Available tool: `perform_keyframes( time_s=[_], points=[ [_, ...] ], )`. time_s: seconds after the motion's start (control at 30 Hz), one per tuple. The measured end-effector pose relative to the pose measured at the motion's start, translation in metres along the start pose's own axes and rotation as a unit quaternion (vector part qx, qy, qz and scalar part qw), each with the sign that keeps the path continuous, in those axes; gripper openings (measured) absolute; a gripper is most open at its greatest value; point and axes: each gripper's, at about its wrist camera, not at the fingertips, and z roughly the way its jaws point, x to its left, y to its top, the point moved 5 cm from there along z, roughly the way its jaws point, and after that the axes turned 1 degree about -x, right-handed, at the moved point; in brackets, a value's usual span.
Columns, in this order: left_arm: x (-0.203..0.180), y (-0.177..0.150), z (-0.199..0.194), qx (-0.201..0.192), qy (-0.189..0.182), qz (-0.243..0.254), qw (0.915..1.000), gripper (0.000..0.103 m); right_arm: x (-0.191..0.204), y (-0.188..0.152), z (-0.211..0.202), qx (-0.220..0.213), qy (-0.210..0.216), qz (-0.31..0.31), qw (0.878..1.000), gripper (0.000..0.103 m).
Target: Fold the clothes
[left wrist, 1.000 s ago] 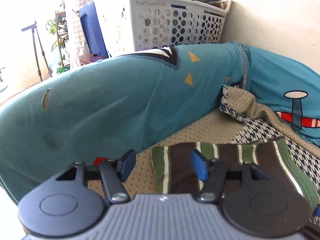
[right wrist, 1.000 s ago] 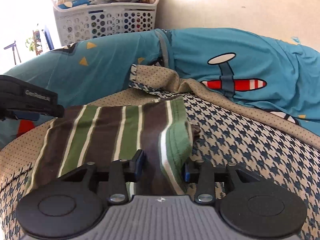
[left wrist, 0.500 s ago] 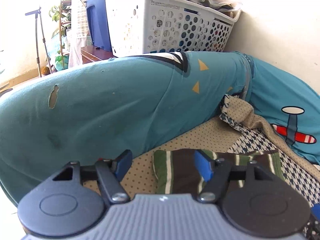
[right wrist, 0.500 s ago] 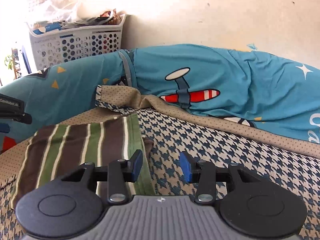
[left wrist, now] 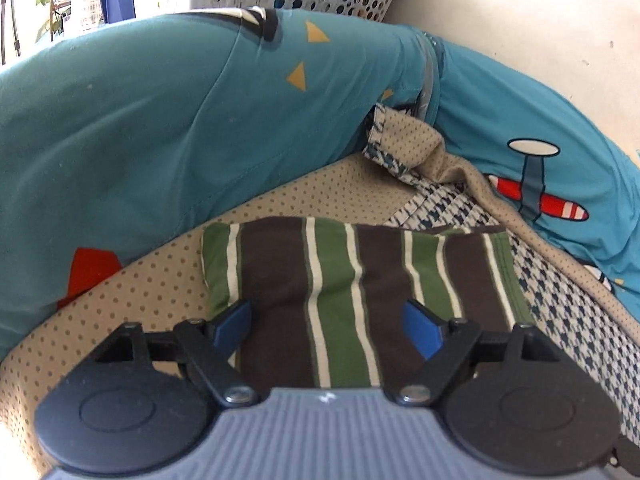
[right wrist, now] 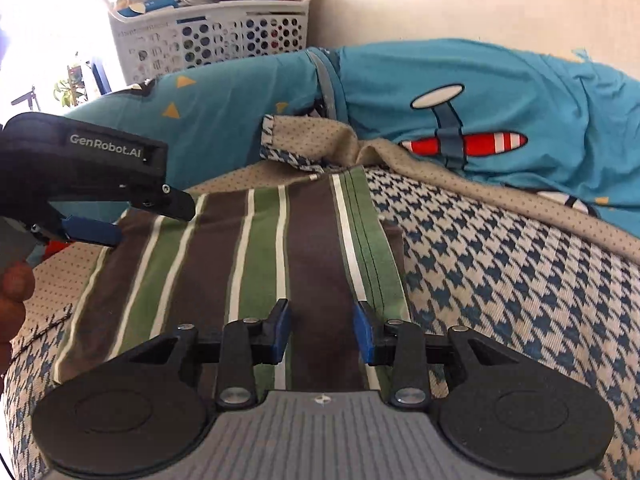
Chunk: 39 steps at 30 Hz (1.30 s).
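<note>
A folded brown, green and white striped garment (left wrist: 340,272) lies flat on the bed. My left gripper (left wrist: 326,326) is open, its blue pads spread wide just above the garment's near-left part, with nothing between them. In the right wrist view the same garment (right wrist: 260,248) runs away from the camera, its stitched green hem on the right. My right gripper (right wrist: 322,332) is open over a brown stripe near that hem and grips nothing. The left gripper (right wrist: 140,220) shows there at the garment's far-left corner, jaws apart.
A teal duvet (left wrist: 160,120) with aeroplane prints is heaped behind and to the right. A houndstooth blanket (right wrist: 500,280) and its tan dotted underside (left wrist: 320,192) cover the bed. A white laundry basket (right wrist: 208,40) stands by the wall. A hand (right wrist: 12,284) shows at the left edge.
The right gripper let go of the garment's raised hem, drew back, then came forward over the flat garment. The left gripper moved right, over the garment's left end.
</note>
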Motion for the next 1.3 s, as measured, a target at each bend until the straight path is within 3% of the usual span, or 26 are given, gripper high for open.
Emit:
perform_keyframes(
  time_s=[0.1, 0.37, 0.47, 0.57, 0.63, 0.77, 0.83, 1.03, 1.2, 1.3],
  points=[
    [-0.001, -0.005, 0.007, 0.003, 0.003, 0.007, 1.0, 0.089, -0.005, -0.005, 0.004, 0.013, 0.0, 0.017, 1.0, 0.033],
    [0.002, -0.006, 0.01, 0.009, 0.031, 0.009, 0.9994, 0.09, -0.015, -0.014, 0.006, 0.044, -0.001, 0.053, 0.998, 0.032],
    [0.003, -0.007, 0.005, 0.013, 0.075, 0.027, 0.9967, 0.091, -0.017, -0.015, -0.002, 0.059, -0.013, 0.064, 0.996, 0.032],
    [0.014, -0.012, 0.001, 0.024, 0.121, 0.027, 0.992, 0.099, -0.019, -0.015, -0.012, 0.076, -0.038, 0.076, 0.994, 0.033],
    [0.023, -0.016, -0.004, 0.034, 0.106, 0.007, 0.9938, 0.1, -0.021, -0.018, -0.019, 0.098, -0.067, 0.086, 0.989, 0.038],
    [0.038, -0.029, -0.017, 0.047, 0.088, -0.014, 0.9949, 0.101, -0.024, -0.025, -0.037, 0.108, -0.082, 0.106, 0.985, 0.042],
    [0.039, -0.035, -0.025, 0.045, 0.088, -0.006, 0.9951, 0.103, -0.023, -0.026, -0.048, 0.106, -0.092, 0.107, 0.984, 0.049],
    [0.026, -0.056, -0.047, 0.046, 0.07, 0.024, 0.9962, 0.103, -0.012, -0.023, -0.073, 0.151, -0.116, 0.089, 0.978, 0.057],
    [0.008, -0.069, -0.066, 0.042, 0.069, 0.059, 0.995, 0.103, -0.005, -0.018, -0.105, 0.147, -0.12, 0.093, 0.977, 0.076],
    [0.001, -0.081, -0.08, 0.04, 0.058, 0.07, 0.9951, 0.103, -0.005, -0.018, -0.121, 0.144, -0.135, 0.081, 0.977, 0.079]
  ],
)
